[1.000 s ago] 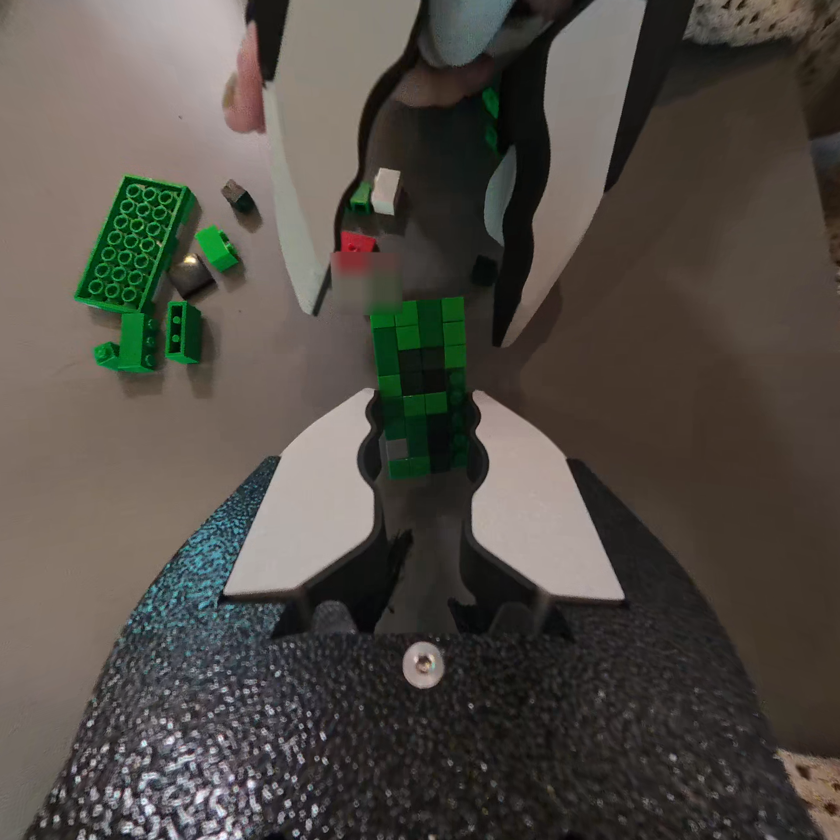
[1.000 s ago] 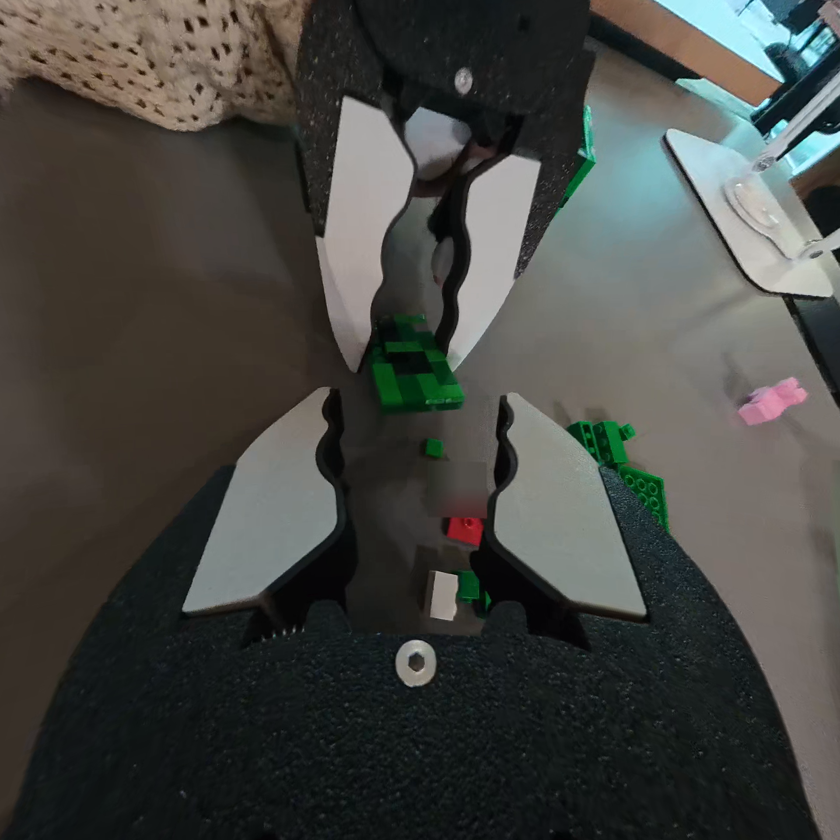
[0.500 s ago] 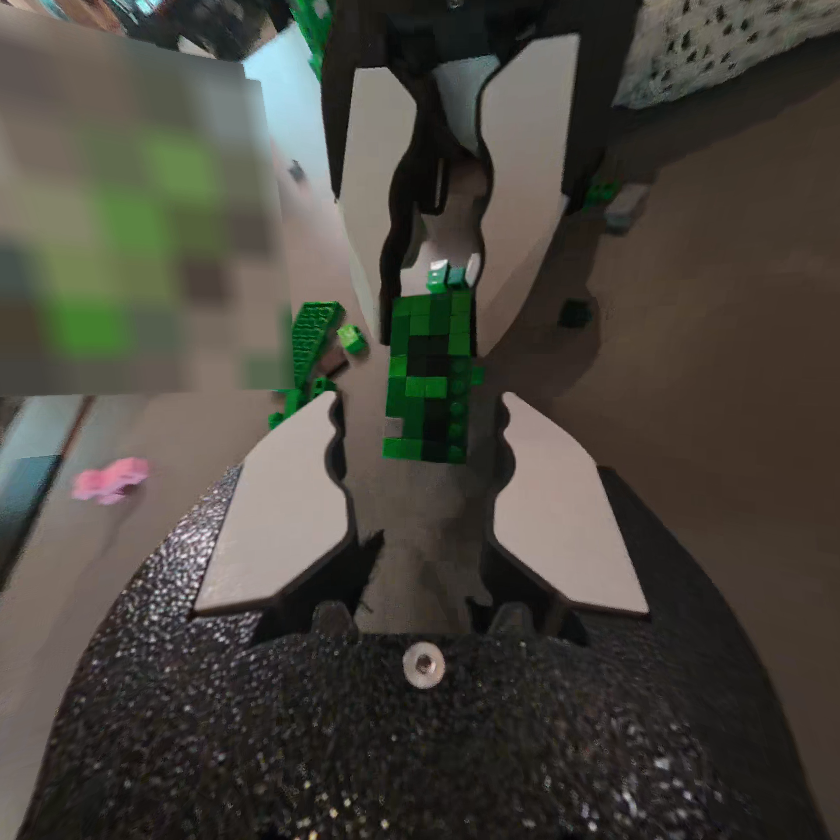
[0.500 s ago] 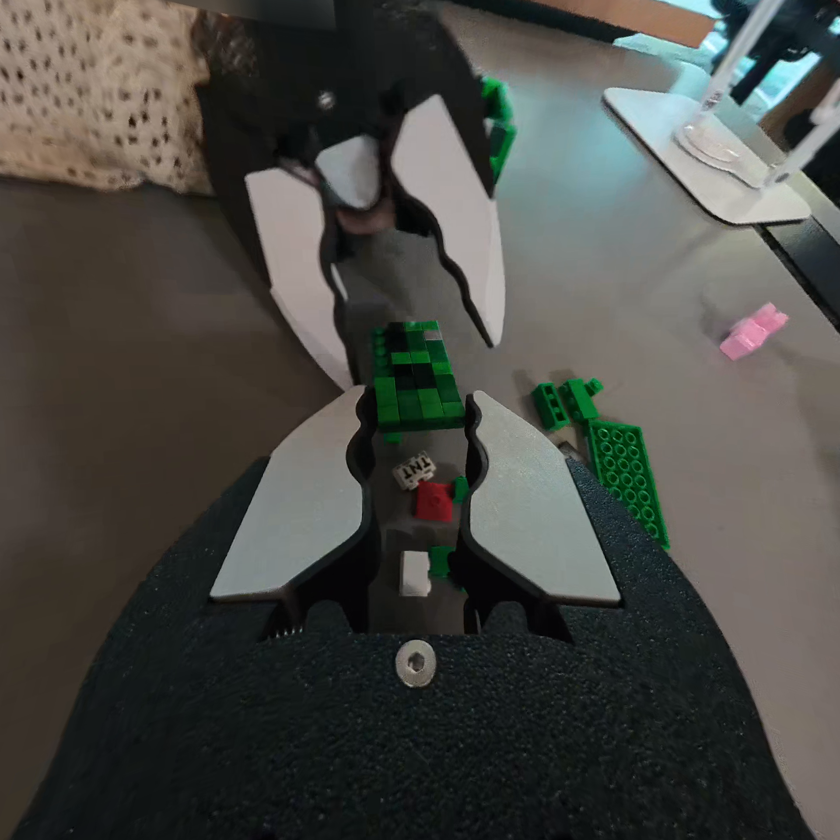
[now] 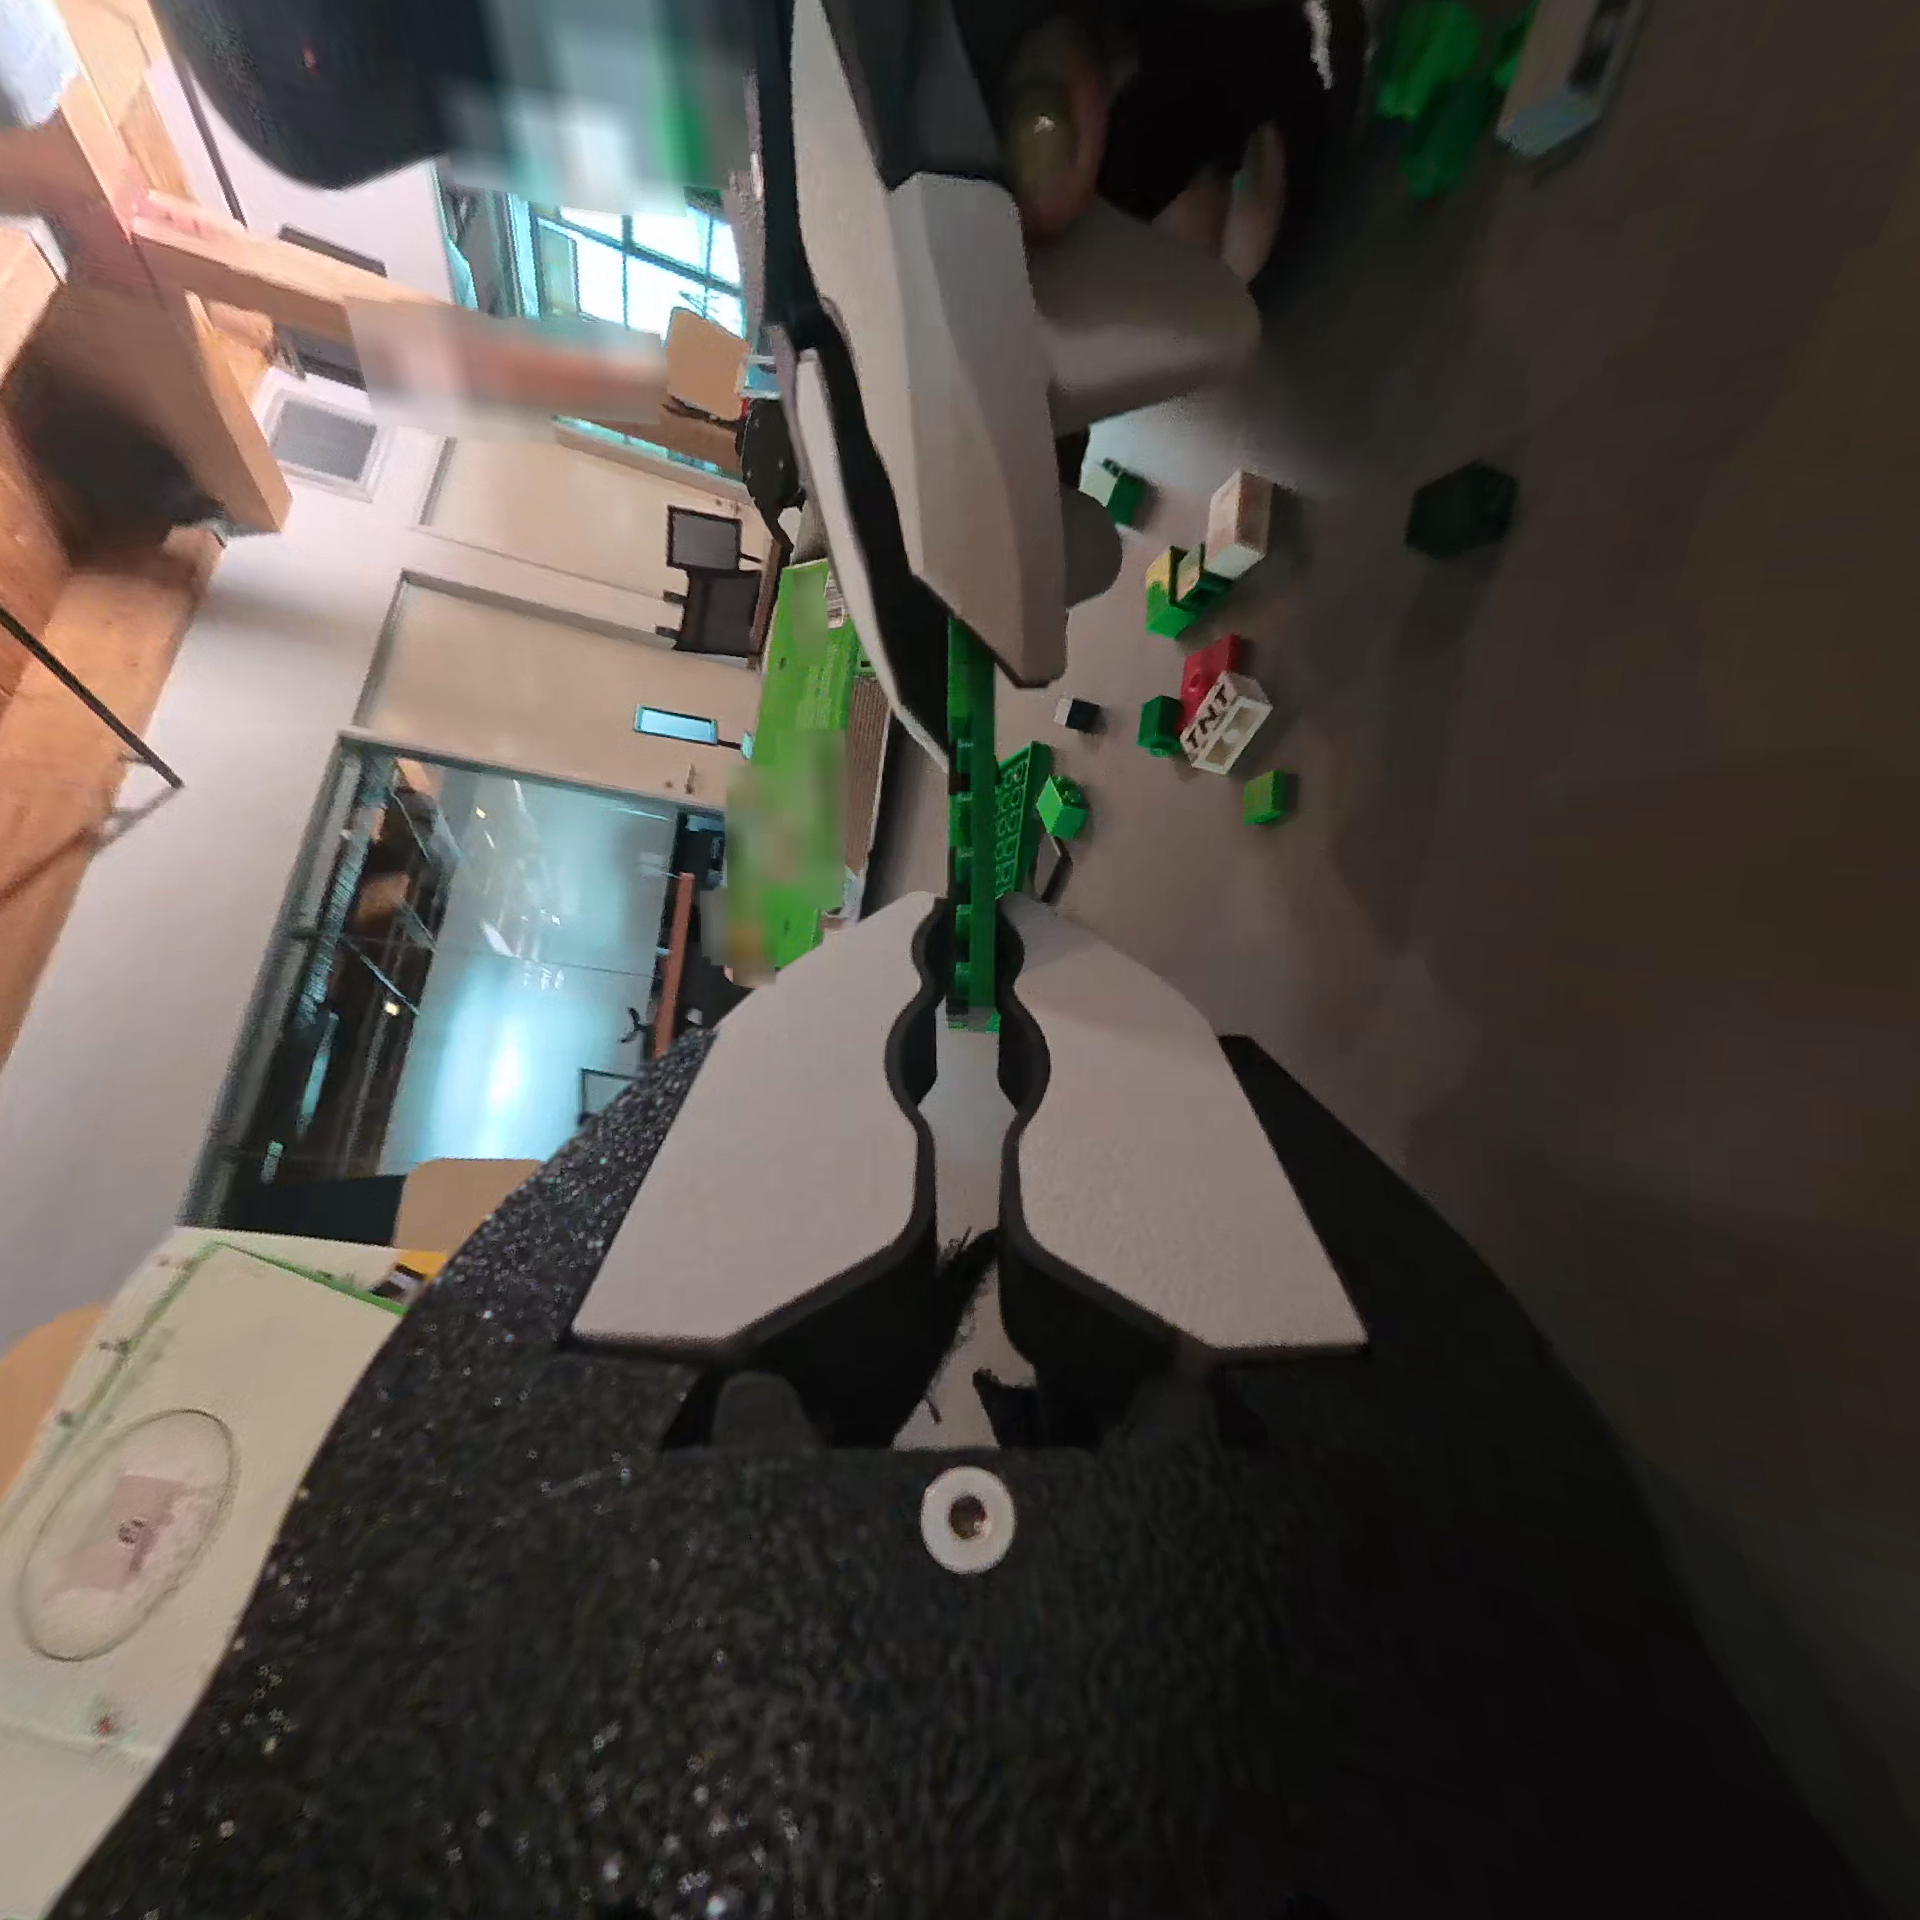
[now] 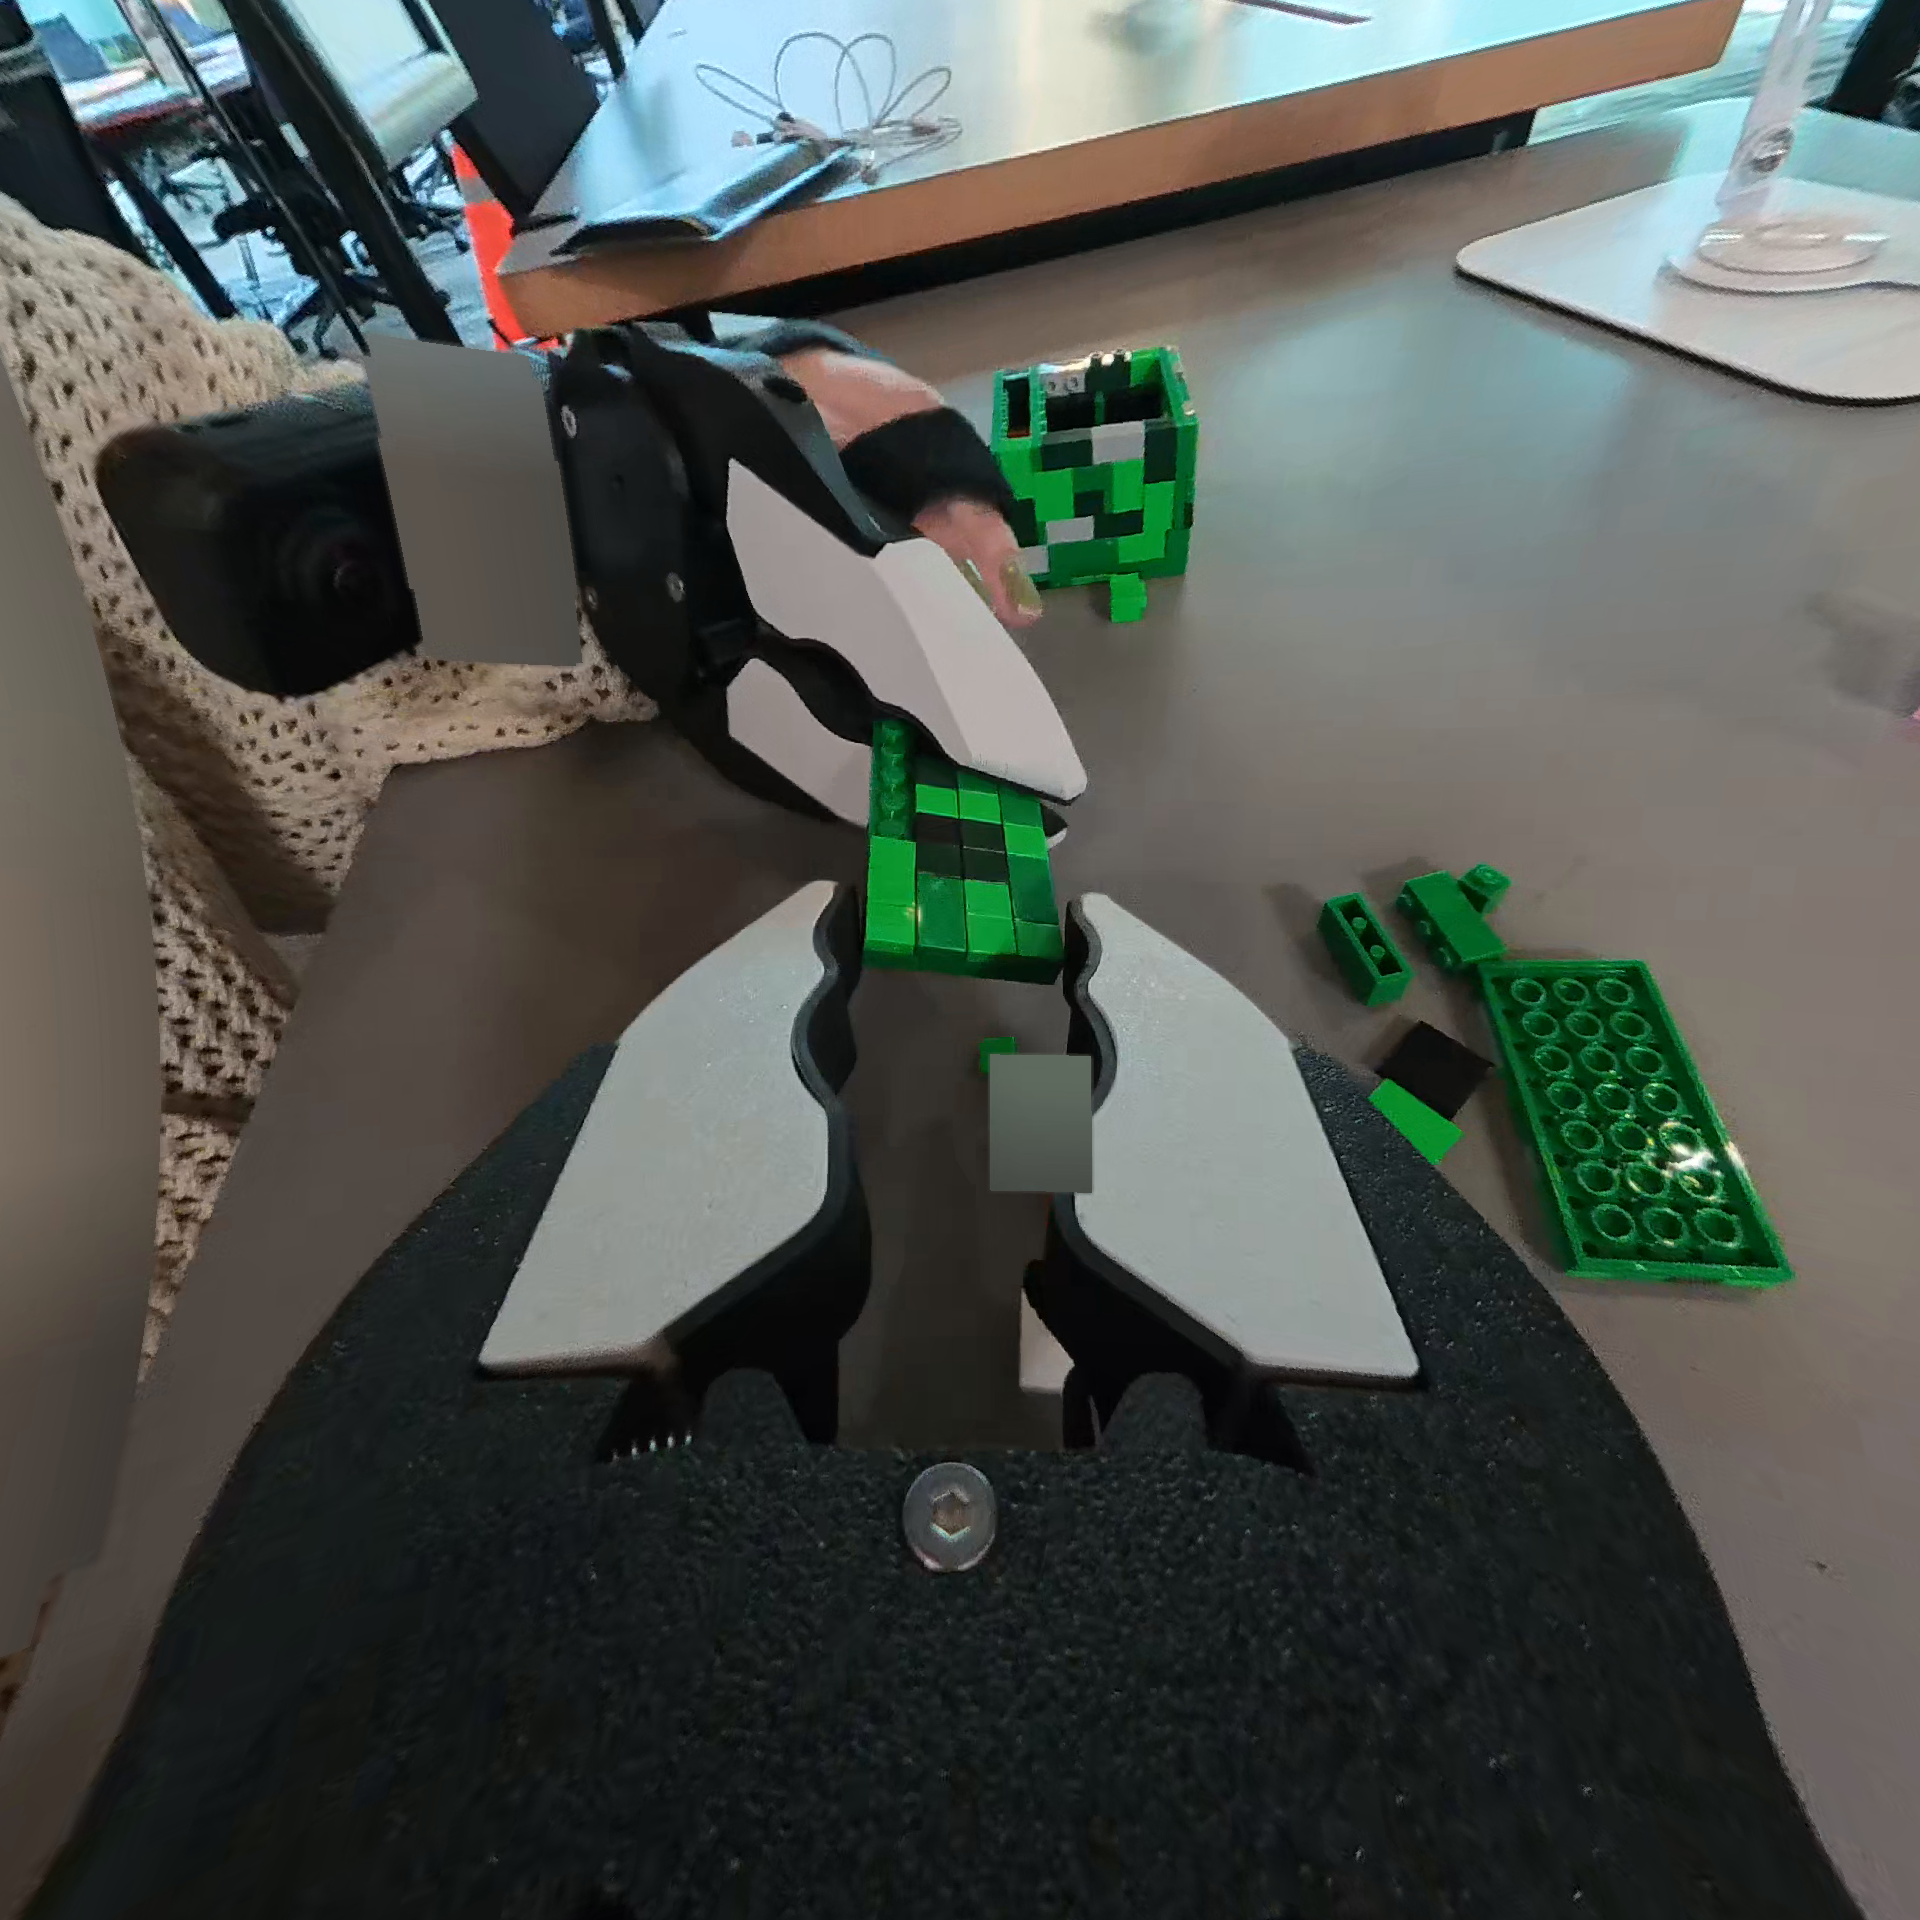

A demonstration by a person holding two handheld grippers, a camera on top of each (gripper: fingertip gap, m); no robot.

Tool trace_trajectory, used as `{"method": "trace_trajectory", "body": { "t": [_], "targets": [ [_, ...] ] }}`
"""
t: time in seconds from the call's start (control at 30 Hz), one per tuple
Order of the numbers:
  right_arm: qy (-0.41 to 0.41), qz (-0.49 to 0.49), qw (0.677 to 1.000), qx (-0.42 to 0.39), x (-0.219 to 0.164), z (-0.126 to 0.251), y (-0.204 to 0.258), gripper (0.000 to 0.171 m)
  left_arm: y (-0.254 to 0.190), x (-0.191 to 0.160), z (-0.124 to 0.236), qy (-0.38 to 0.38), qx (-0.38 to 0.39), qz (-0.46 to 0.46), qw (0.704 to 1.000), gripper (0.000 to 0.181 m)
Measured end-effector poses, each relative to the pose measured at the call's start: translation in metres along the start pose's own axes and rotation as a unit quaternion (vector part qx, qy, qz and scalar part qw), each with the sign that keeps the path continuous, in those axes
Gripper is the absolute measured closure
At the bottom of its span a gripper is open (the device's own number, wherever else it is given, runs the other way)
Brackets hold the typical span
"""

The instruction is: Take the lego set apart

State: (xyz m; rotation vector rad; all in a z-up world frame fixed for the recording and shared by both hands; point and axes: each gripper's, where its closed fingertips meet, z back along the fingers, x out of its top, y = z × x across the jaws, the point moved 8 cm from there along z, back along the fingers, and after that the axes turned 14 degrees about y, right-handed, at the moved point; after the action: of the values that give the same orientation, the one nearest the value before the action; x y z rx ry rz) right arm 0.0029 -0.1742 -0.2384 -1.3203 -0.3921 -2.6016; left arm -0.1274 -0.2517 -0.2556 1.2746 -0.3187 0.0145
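A flat green and dark-green lego panel (image 6: 966, 862) is held between both grippers above the grey table (image 6: 1455, 644). My right gripper (image 6: 961, 914) is shut across the panel's width at its near end. My left gripper (image 5: 971, 925) is rolled on its side and shut across the panel's thickness; the panel (image 5: 971, 790) shows edge-on there. In the right wrist view the left gripper (image 6: 935, 769) clamps the panel's far end. A hollow green lego cube (image 6: 1091, 478) stands farther back.
A green studded baseplate (image 6: 1621, 1112), loose green bricks (image 6: 1366, 951) and a black tile (image 6: 1434, 1060) lie to the right. A red brick (image 5: 1210, 665) and a white brick (image 5: 1231, 722) lie beneath. A knit cloth (image 6: 208, 675) is at the left, a white stand base (image 6: 1714, 281) at the back right.
The left gripper opened, rolled onto its side and shut again on the panel's edge. The right gripper closed on the panel's other end. The panel now hangs between them.
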Motion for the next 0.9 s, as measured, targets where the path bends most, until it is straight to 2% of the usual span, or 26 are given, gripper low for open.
{"method": "trace_trajectory", "body": {
  "t": [0.2, 0.33, 0.47, 0.6, 0.77, 0.9],
  "targets": [
    [0.075, 0.053, 0.996, -0.016, -0.009, -0.006, 0.005, 0.132, -0.009, 0.004, 0.000, 0.011, 0.018, -0.107, 0.994, 0.176],
    [0.087, 0.065, 0.994, -0.018, -0.010, -0.008, 0.007, 0.112, -0.011, 0.004, 0.001, 0.009, 0.024, -0.140, 0.990, 0.176],
    [0.099, 0.071, 0.992, -0.027, -0.011, -0.010, 0.008, 0.120, -0.016, 0.006, 0.002, 0.007, 0.028, -0.183, 0.983, 0.176],
    [0.091, 0.067, 0.993, -0.034, -0.011, -0.008, 0.006, 0.113, -0.023, 0.007, -0.001, 0.003, 0.019, -0.195, 0.981, 0.176],
    [0.113, 0.070, 0.991, -0.017, -0.014, -0.011, 0.008, 0.136, -0.026, 0.009, -0.002, 0.001, 0.026, -0.206, 0.978, 0.176],
    [0.122, 0.072, 0.990, -0.014, -0.015, -0.013, 0.009, 0.130, -0.026, 0.010, -0.002, -0.004, 0.026, -0.198, 0.980, 0.176]
  ]
}}
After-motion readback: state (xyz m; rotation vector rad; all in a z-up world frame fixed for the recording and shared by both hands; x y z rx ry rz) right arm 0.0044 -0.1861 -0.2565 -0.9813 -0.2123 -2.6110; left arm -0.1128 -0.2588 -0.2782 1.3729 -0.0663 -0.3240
